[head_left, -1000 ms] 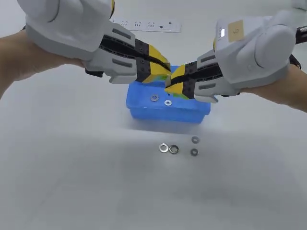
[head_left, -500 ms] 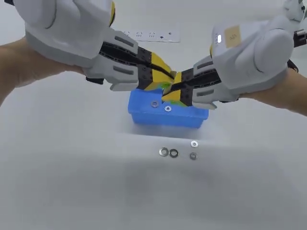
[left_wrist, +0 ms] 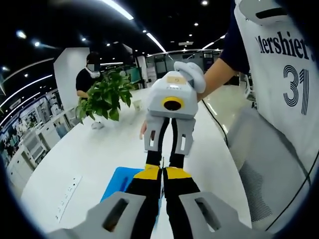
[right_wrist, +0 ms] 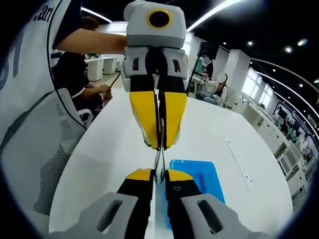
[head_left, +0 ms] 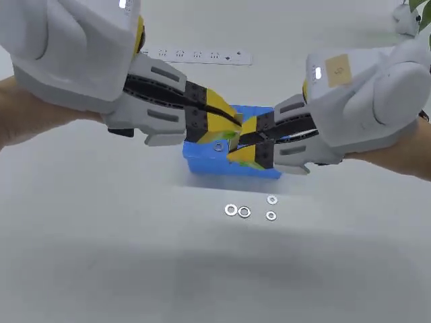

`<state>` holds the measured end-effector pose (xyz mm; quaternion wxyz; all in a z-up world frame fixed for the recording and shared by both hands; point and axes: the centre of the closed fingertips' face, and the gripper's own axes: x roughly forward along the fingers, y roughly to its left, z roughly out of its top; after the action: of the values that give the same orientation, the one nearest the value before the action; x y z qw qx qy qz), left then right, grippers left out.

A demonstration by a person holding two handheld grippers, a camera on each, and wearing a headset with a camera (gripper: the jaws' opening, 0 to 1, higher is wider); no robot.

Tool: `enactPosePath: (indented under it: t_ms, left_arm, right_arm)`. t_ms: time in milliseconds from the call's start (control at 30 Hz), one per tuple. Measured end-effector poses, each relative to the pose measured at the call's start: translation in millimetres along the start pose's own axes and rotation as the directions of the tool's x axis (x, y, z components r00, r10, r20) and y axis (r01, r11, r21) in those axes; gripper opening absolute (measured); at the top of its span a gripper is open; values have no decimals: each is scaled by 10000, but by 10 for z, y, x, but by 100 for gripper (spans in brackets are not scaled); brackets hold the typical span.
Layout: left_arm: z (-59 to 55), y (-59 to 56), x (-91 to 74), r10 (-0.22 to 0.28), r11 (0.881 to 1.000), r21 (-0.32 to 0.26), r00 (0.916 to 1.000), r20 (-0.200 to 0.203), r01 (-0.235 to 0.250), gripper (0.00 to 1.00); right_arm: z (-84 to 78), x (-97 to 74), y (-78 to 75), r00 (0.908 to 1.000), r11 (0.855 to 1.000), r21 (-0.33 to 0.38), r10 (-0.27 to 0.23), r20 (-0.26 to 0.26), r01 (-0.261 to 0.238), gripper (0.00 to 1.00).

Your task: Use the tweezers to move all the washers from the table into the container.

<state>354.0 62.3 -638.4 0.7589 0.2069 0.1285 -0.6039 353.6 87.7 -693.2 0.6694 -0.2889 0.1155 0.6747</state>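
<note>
Head view: the left tongs (head_left: 232,126) and right tongs (head_left: 237,147) are met tip to tip over the blue container (head_left: 202,163). The tweezers (right_wrist: 159,162) are clamped in the left tongs. The right tongs are nearly closed around their tip, but whether it is gripped cannot be told. Four washers (head_left: 244,212) are seen on the table (head_left: 101,242) beside the container.

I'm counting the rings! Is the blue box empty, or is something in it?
Not empty. At least one washer lies inside the blue container; the rest of its inside is hidden.
</note>
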Motion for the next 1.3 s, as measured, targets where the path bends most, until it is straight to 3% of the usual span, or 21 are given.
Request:
enactPosePath:
  t_ms: [267,500,867,1300]
  left_arm:
    - [-52,-291,89,-143,9993,-337,9999,81,146,5]
    - [-148,-465,126,-201,9979,-614,9998,25,202,5]
    - [-291,-446,109,75,9942,-1070,9999,140,-59,6]
    - [-495,-346,184,-54,9871,-1603,9999,97,69,5]
  right_arm:
    - [-138,11,237,9995,9986,521,74,-293,-59,11]
    - [-295,99,409,9982,9968,779,236,-549,-193,11]
    - [-386,199,384,9983,9929,1181,225,-531,-161,11]
    - [-568,325,359,9964,9879,1522,415,-741,-299,11]
